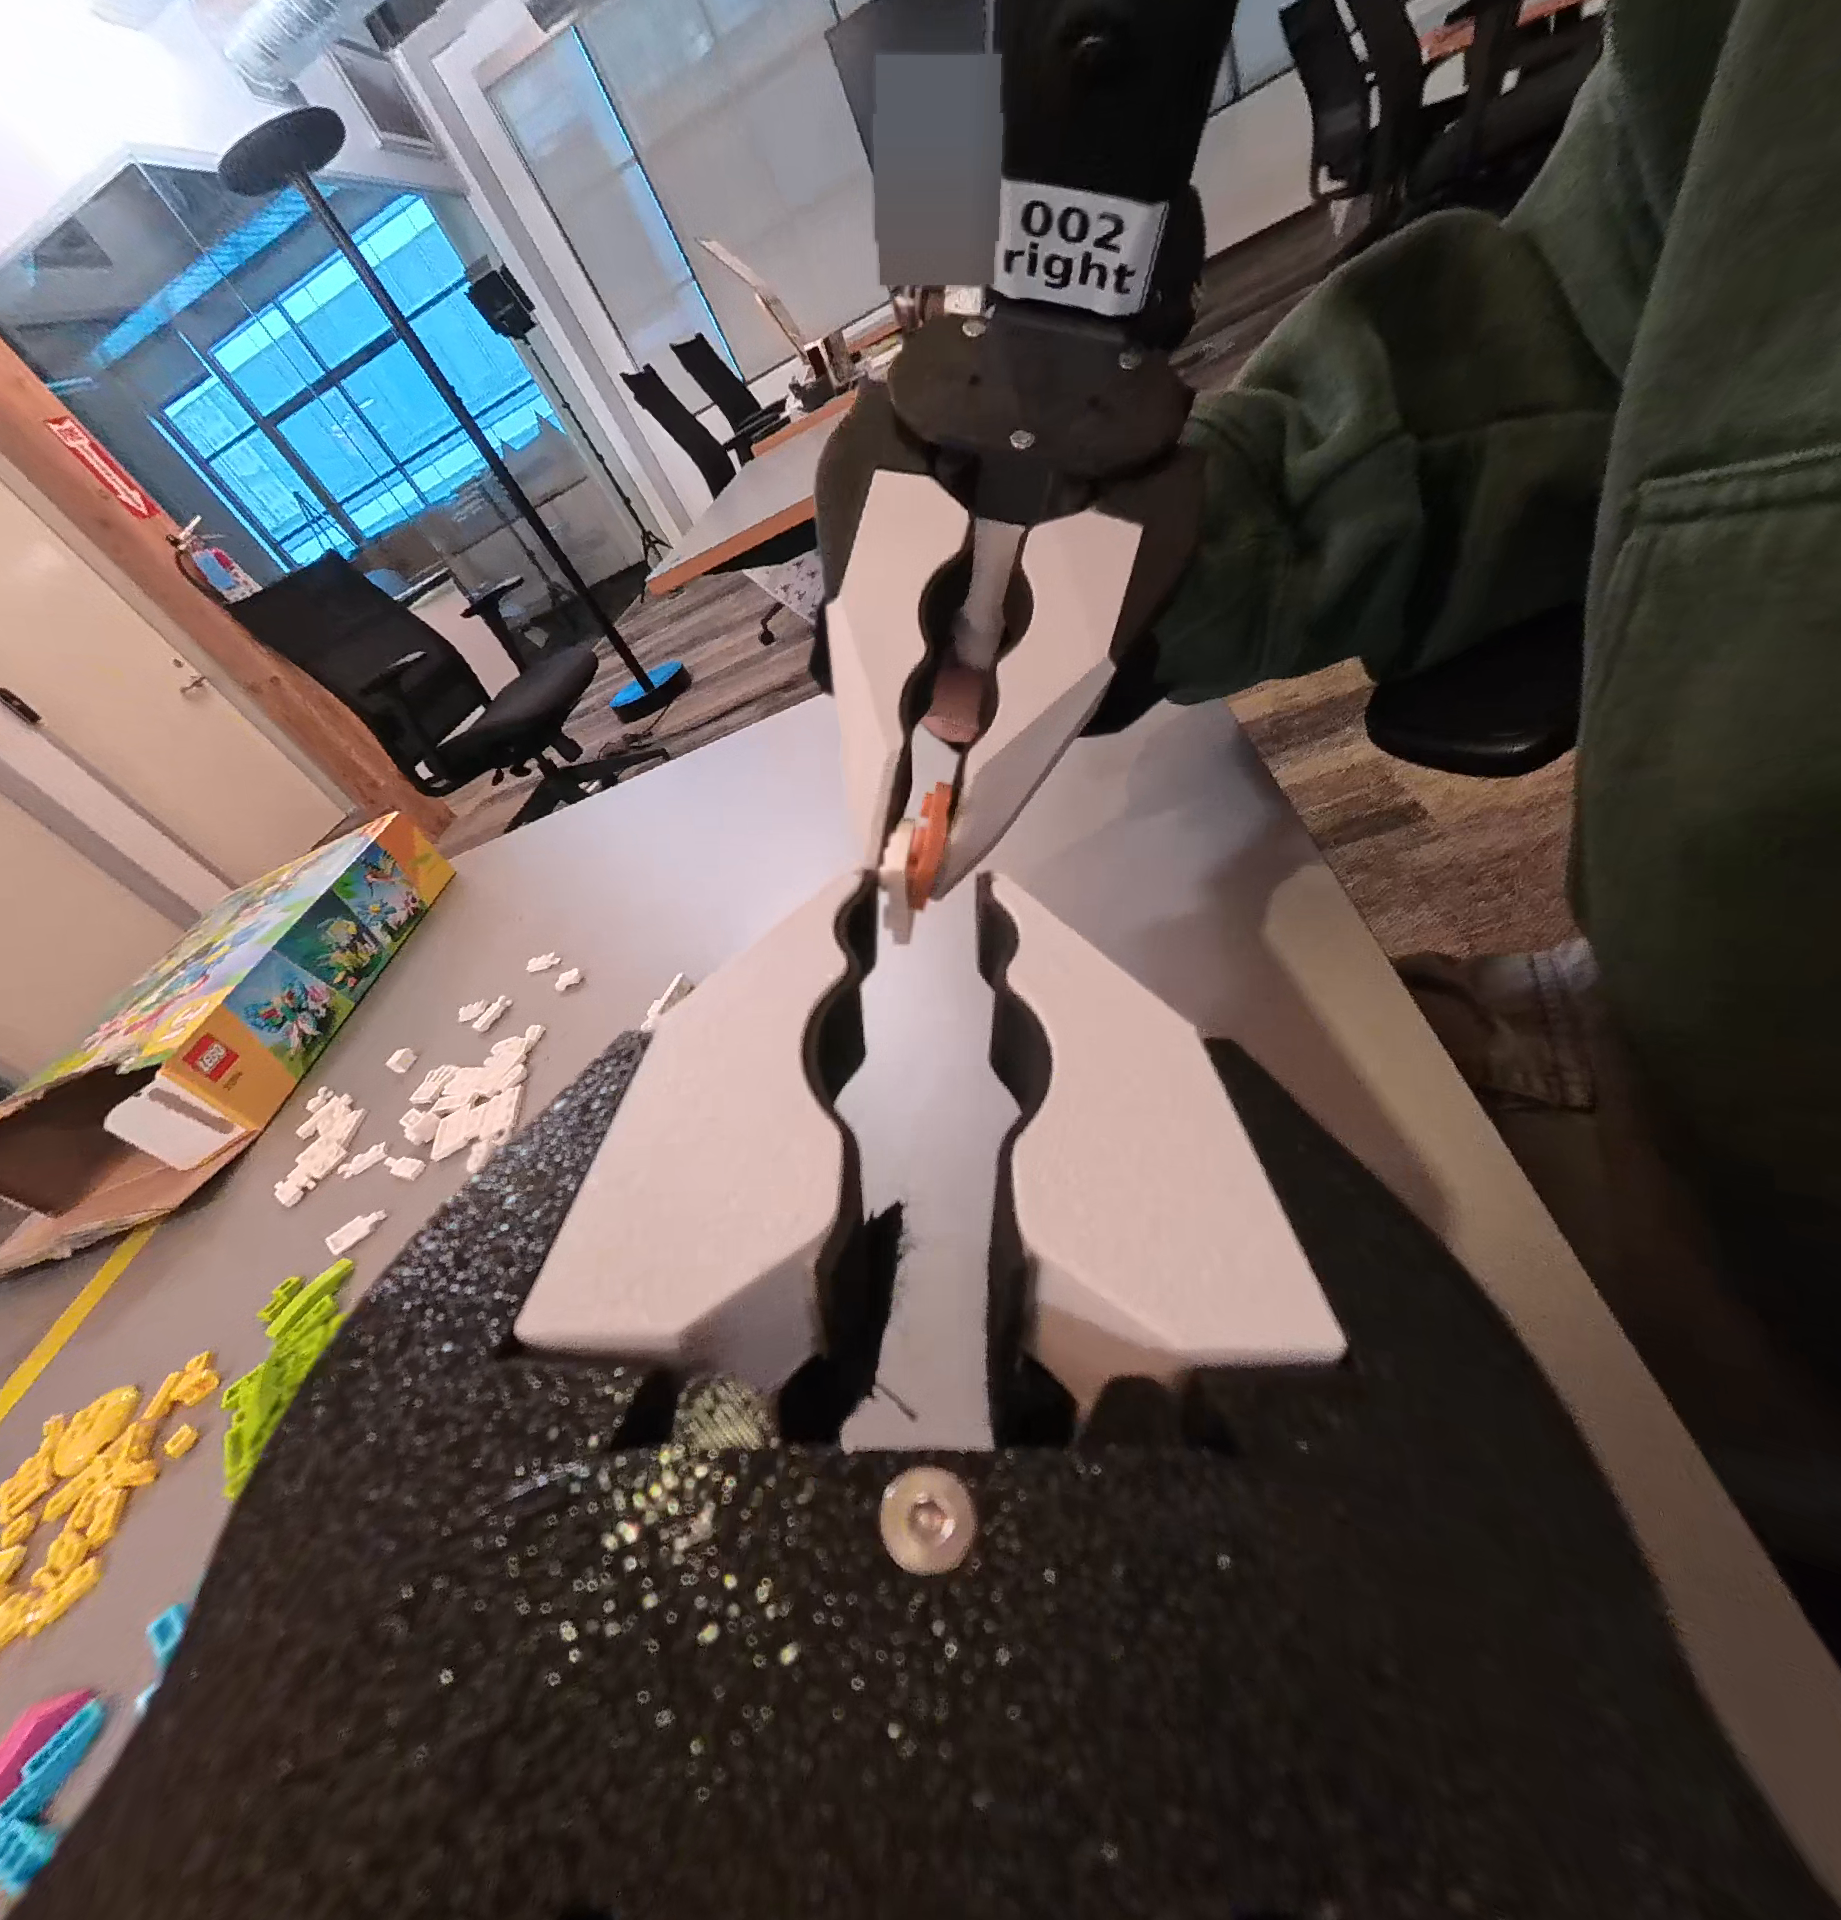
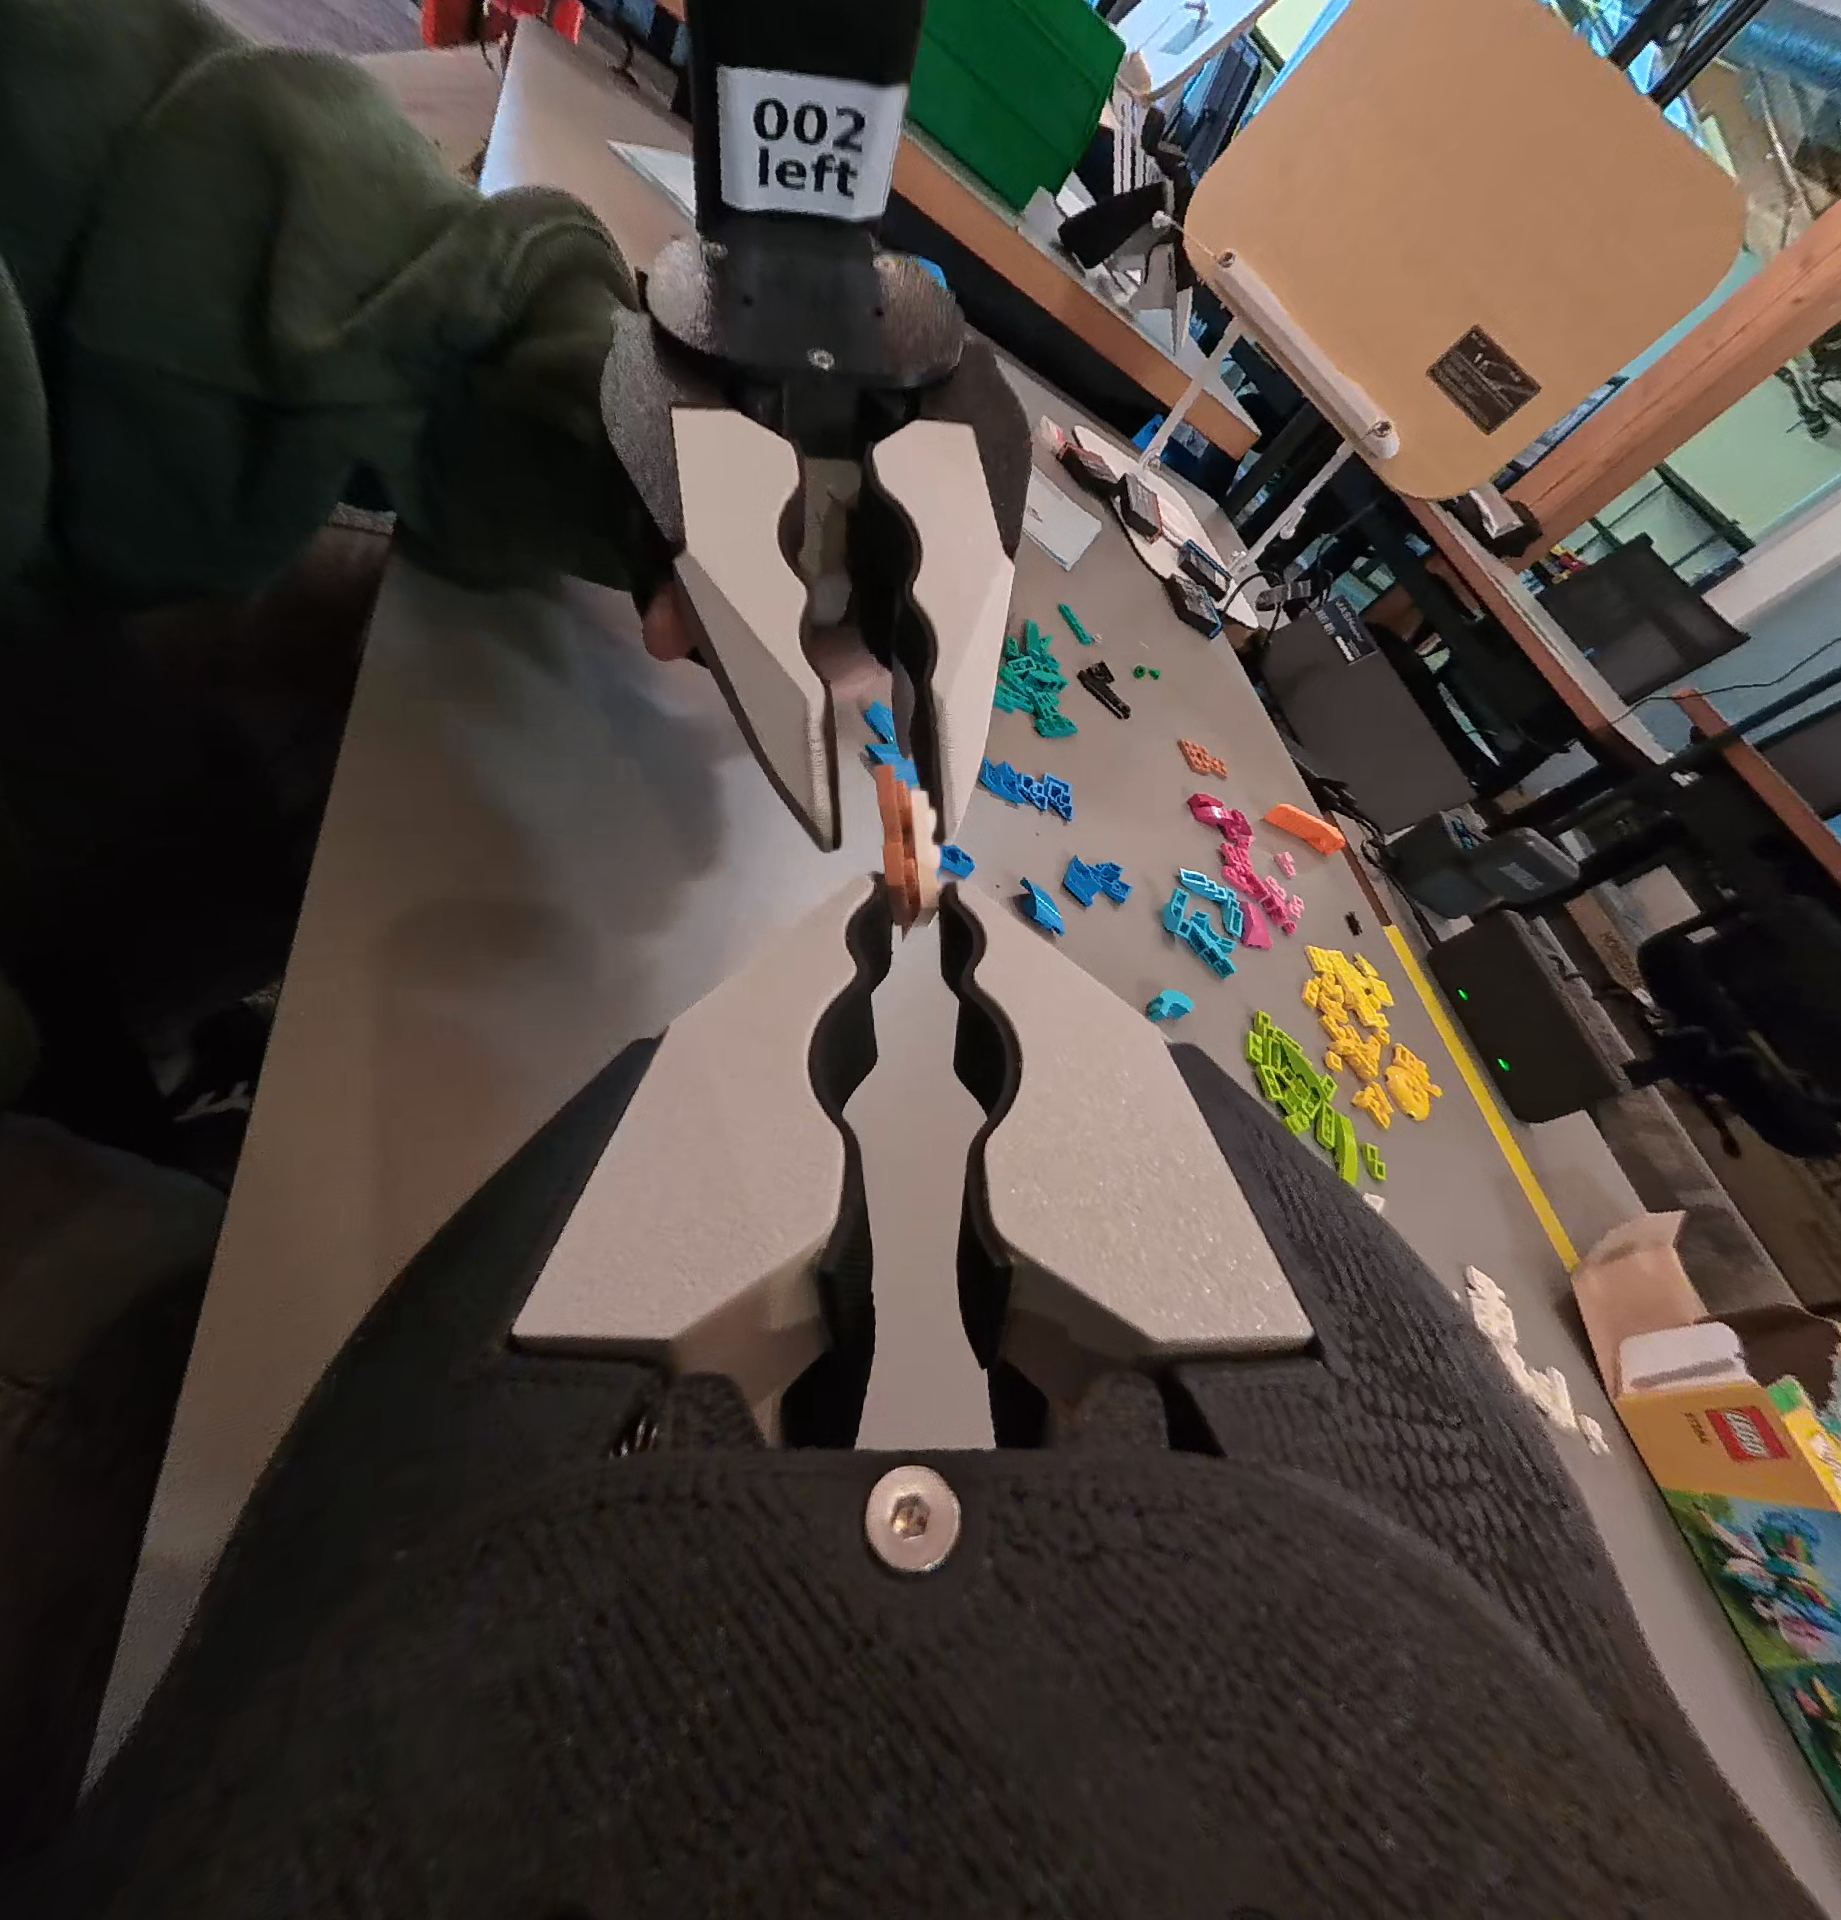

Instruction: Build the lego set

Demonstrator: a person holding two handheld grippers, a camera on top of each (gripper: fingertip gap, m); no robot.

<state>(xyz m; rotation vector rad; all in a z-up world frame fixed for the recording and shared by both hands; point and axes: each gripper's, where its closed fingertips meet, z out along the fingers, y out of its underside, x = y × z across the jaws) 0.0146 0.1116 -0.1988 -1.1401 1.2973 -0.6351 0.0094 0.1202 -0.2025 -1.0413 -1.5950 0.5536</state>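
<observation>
— Starting at the left of the left wrist view, what is seen?
— An opened colourful cardboard box (image 1: 220, 997) is laid on the grey table (image 1: 687, 831), and small white plastic bricks (image 1: 448, 1101) are scattered beside it; yellow plastic bricks (image 1: 74, 1475) and lime-green plastic bricks (image 1: 272, 1371) are heaped nearer the camera
— And in the middle?
— A flat orange plastic piece stacked on a flat white plastic piece (image 1: 916, 857) is pinched, above the table, between the narrowly set fingers of the right gripper (image 1: 921, 862). The left gripper (image 1: 924, 888) is held wide; only one of its fingertips (image 1: 859, 904) is touched by the white piece
— To the right?
— A dark green sleeve (image 1: 1415, 468) is seen behind the right gripper
</observation>
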